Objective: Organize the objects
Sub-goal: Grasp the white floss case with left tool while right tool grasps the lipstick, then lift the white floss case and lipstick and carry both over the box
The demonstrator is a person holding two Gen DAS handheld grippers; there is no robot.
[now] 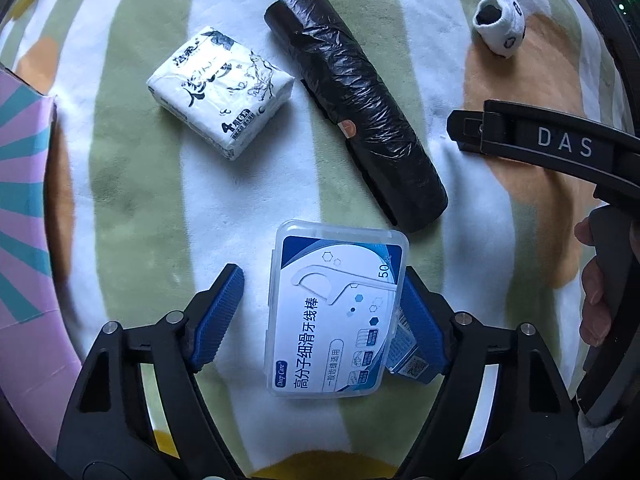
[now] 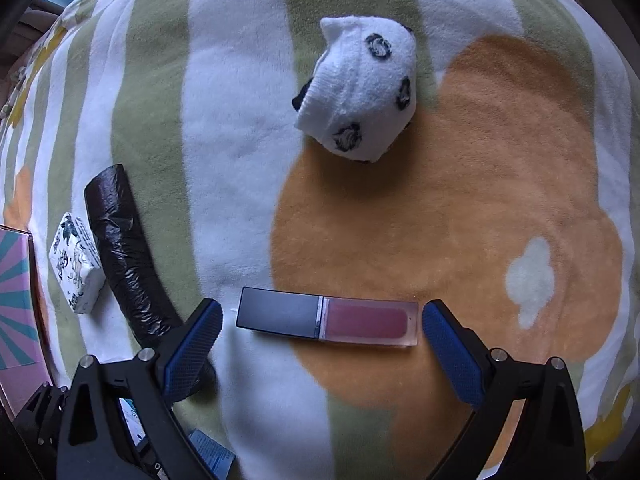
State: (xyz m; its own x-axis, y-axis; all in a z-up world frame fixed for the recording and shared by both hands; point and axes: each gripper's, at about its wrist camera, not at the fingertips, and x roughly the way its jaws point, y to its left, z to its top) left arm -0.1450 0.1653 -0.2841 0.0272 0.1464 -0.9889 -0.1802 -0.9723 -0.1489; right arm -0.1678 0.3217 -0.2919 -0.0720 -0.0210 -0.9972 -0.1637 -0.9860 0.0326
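Your left gripper (image 1: 320, 312) stands partly open around the floss-pick box (image 1: 334, 312), left pad clear of it. Your right gripper (image 2: 322, 344) gapes wide, its pads apart from the lip gloss tube (image 2: 328, 322) between them.

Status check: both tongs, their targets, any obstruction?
Left tongs open, straddling floss box. Right tongs open around lip gloss. Nothing blocking.

Both wrist cams look straight down, close over the striped blanket (image 1: 132, 184). Left view sits left of the right. Shared: black bag roll (image 1: 356, 104) (image 2: 124, 256), tissue pack (image 1: 220, 88) (image 2: 76, 268), sock (image 1: 500, 20) (image 2: 360, 84).
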